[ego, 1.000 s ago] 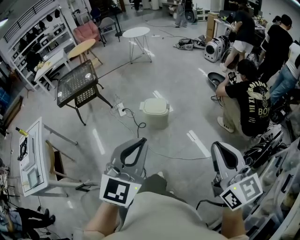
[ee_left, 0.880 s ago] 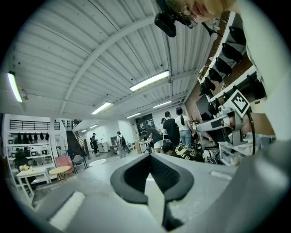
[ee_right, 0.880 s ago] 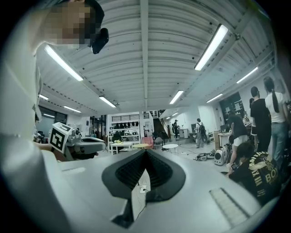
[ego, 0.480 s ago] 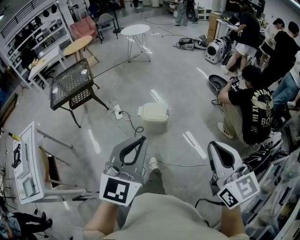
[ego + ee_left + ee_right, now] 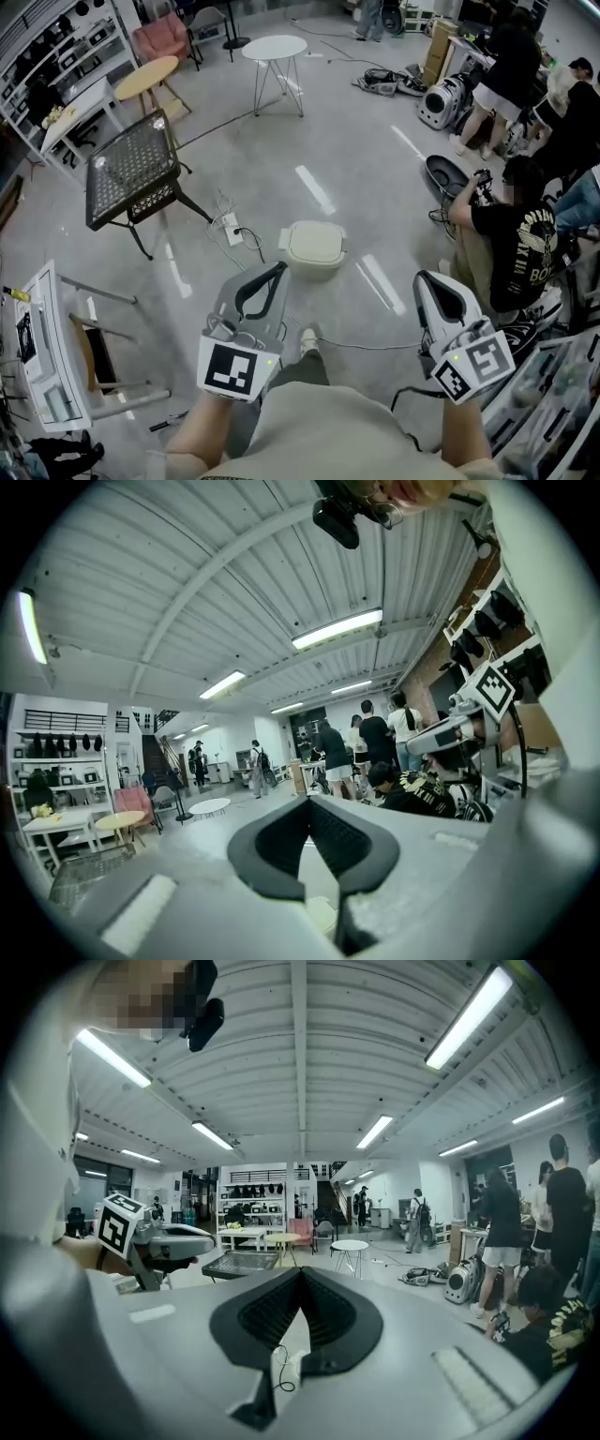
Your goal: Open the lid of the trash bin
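The trash bin [image 5: 313,249] is a small pale cream bin standing on the grey floor, its lid down flat. It shows in the head view just beyond and between my two grippers. My left gripper [image 5: 278,268] is held up with its jaws together and nothing in them; its tips sit just left of the bin in the picture, apart from it. My right gripper [image 5: 427,279] is off to the bin's right, also shut and empty. In the left gripper view [image 5: 307,801] and the right gripper view [image 5: 300,1270] the black pads meet at their tips.
A black mesh table [image 5: 131,173] stands to the left, with a power strip and cable [image 5: 232,226] running toward the bin. A person in a black shirt [image 5: 511,246] crouches at the right. A white desk [image 5: 45,337] is near left. My shoe [image 5: 307,339] is just short of the bin.
The bin has come nearer and lower in the head view as I walk toward it. Both grippers keep the same pose, shut.
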{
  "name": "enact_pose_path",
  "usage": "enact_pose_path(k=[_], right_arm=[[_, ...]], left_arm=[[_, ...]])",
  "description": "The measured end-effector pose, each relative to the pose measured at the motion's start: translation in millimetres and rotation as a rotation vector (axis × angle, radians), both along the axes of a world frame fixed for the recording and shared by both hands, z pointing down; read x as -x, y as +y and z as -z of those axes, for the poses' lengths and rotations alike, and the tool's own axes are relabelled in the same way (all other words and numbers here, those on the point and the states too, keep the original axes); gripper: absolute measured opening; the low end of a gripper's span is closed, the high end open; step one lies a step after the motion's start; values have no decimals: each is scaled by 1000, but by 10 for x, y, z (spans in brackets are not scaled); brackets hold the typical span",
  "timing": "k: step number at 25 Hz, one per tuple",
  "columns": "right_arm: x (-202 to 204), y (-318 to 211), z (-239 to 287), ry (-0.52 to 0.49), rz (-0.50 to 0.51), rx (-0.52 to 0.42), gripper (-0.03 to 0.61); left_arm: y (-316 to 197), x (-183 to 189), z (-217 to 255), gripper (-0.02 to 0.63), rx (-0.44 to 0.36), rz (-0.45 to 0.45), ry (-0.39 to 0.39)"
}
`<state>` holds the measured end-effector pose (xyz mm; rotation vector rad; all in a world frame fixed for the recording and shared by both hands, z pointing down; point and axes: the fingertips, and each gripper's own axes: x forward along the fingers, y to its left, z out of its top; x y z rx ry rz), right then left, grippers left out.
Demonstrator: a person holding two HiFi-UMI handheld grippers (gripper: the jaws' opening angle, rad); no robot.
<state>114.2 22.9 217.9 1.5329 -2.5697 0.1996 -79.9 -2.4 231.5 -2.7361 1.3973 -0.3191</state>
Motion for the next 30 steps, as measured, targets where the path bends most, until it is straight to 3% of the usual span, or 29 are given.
enact_pose_path(k=[7,17,21,27,30], right_arm=[[263,-935,-27,30,-3,12,3],[206,-1533,-402,25,7,95,3],[117,-1756,-653,20,29,145,3],[-30,-2238,-1276,-17,44,240,3],[-50,-2495,-1726,-40,56,305,3]], left_arm=[[-902,322,-78,3,15,11,0],[-1366,437,-429,3,61,26,-39],[-1515,449,-570,3,111,85,-20],[-1781,418,-957,3,115,107,-130],[-1934,362,-1239,2,162,122,-137]])
